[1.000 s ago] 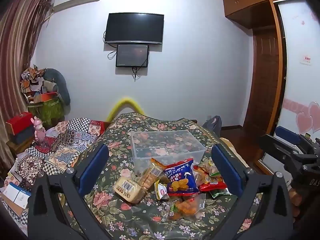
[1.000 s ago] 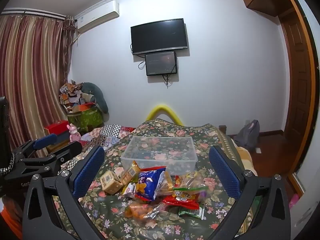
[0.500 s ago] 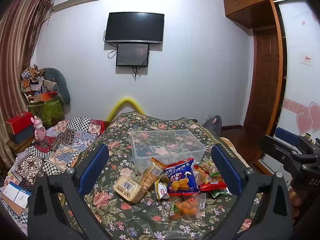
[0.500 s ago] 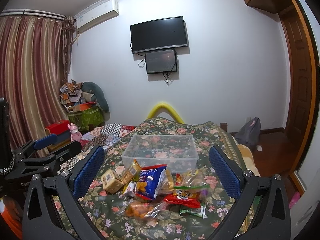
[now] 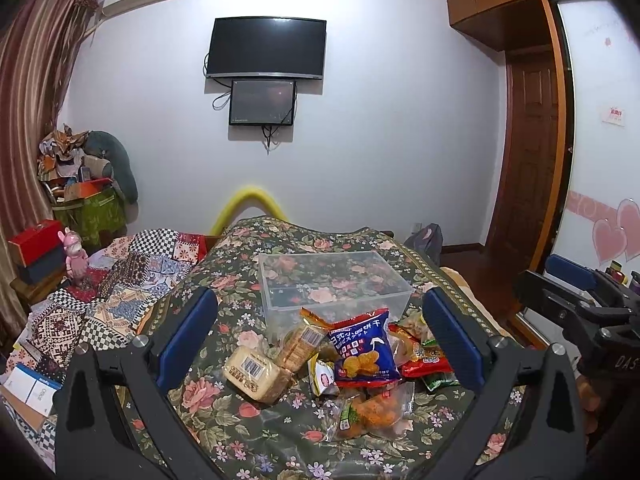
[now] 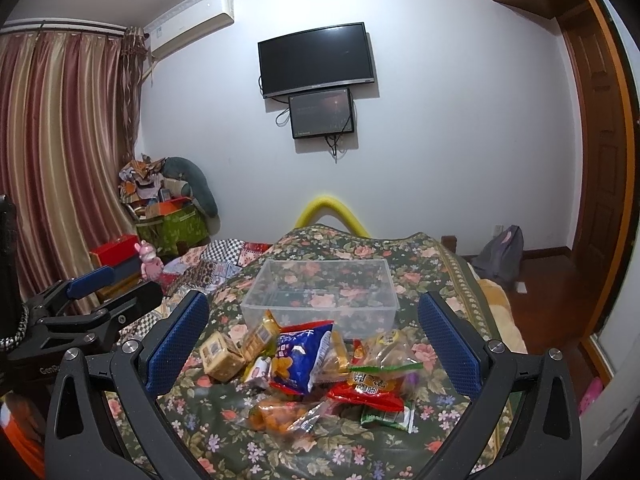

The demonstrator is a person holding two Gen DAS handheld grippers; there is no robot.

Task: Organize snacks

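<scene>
A pile of snack packets lies on a floral cloth: a blue bag, a yellow biscuit block, a red packet, a green packet and a clear bag of orange snacks. Behind them stands an empty clear plastic box. My left gripper is open and empty, held above the near side of the pile. My right gripper is open and empty, also over the pile.
The floral cloth covers a raised surface. A patchwork blanket lies to the left. Boxes and a pink toy stand at far left. A wooden door is at the right.
Both grippers stay open and almost still. The right wrist view has shifted slightly, with the pile sitting a little lower and nearer.
</scene>
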